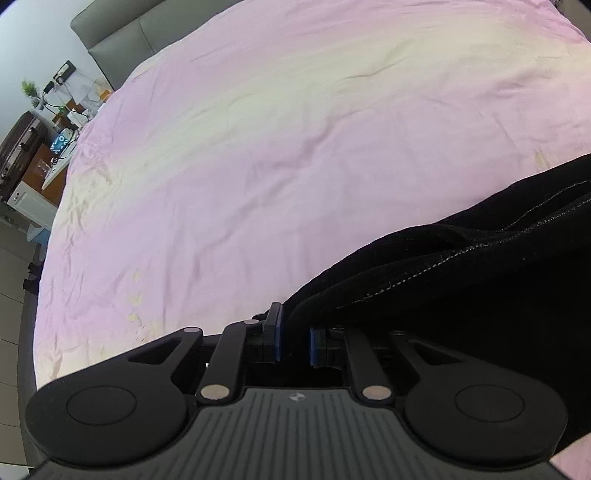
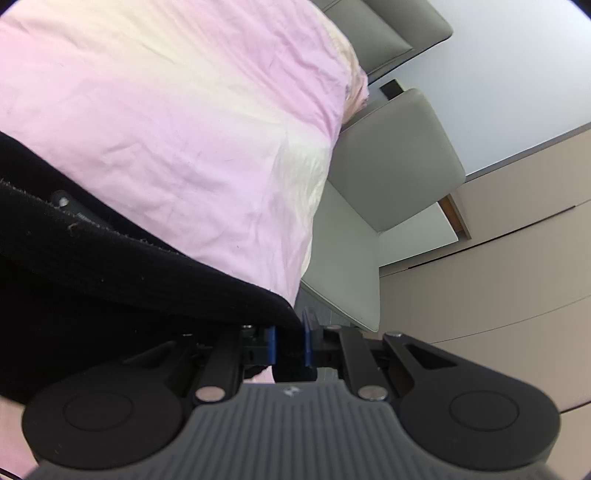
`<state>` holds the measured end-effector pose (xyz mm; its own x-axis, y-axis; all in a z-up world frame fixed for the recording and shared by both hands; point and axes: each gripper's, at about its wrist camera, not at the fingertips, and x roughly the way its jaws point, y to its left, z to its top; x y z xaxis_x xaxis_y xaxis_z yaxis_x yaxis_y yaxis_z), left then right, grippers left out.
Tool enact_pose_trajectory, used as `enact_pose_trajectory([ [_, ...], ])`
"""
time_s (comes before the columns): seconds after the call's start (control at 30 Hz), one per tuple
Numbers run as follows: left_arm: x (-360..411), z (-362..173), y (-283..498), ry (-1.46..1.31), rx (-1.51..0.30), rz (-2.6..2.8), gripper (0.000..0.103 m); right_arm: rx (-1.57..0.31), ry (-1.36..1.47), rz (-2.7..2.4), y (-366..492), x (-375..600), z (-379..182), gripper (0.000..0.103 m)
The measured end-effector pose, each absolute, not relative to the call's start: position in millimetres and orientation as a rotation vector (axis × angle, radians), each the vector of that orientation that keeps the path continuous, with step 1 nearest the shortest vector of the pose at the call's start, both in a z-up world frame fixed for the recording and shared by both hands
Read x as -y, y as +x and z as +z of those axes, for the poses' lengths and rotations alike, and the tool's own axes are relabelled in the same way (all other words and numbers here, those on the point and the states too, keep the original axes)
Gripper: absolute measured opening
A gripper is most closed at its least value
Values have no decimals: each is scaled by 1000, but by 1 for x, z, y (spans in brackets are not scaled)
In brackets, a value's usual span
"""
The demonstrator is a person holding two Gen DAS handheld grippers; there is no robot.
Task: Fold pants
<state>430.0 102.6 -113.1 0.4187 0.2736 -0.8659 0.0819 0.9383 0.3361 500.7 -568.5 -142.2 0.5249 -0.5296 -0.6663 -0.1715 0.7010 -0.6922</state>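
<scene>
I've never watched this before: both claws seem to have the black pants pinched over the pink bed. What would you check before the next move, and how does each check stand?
1. Left gripper shut on the pants: ok.
2. Right gripper shut on the pants: ok.
3. Open stretch of bed sheet ahead for laying them down: ok.
4. Cloth taut between the two grips: cannot tell.
5. Pant legs lined up: cannot tell, they are out of view.

This is a bedroom in a home: a large bed with a pink sheet (image 1: 258, 166) fills the view, a padded grey headboard (image 1: 114, 33) at 11 o'clock, a cluttered bedside table (image 1: 59, 147) at 9 o'clock.
</scene>
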Motion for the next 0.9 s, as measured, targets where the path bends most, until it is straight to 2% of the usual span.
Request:
enact_pose_trajectory([
  [0.23, -114, -161, 463, 304, -1185, 133, 16, -1043, -824, -272, 546, 554, -190, 8],
  [0.3, -107, -168, 461, 360, -1177, 109, 20, -1051, -839, -277, 548, 550, -199, 13],
  [0.37, -105, -166, 461, 393, -1155, 79, 23, -1043, -868, -290, 546, 547, -203, 33],
  [0.4, -108, -164, 460, 382, -1151, 66, 24, -1037, -881, -312, 544, 547, -203, 56],
  [0.43, -111, -161, 458, 356, -1145, 51, 25, -1029, -881, -328, 540, 549, -199, 66],
  [0.6, -134, -126, 434, 168, -1067, -8, 38, -1007, -835, -350, 512, 556, -174, 67],
  [0.67, -139, -111, 417, 132, -1018, -12, 54, -1001, -815, -352, 495, 558, -164, 69],
  [0.7, -142, -104, 406, 124, -982, 3, 72, -1003, -797, -351, 485, 560, -160, 70],
  [0.73, -144, -95, 396, 101, -943, 21, 82, -1008, -780, -349, 476, 561, -157, 70],
  [0.9, -168, -79, 359, -83, -935, 40, 82, -1024, -660, -330, 431, 565, -147, 71],
])
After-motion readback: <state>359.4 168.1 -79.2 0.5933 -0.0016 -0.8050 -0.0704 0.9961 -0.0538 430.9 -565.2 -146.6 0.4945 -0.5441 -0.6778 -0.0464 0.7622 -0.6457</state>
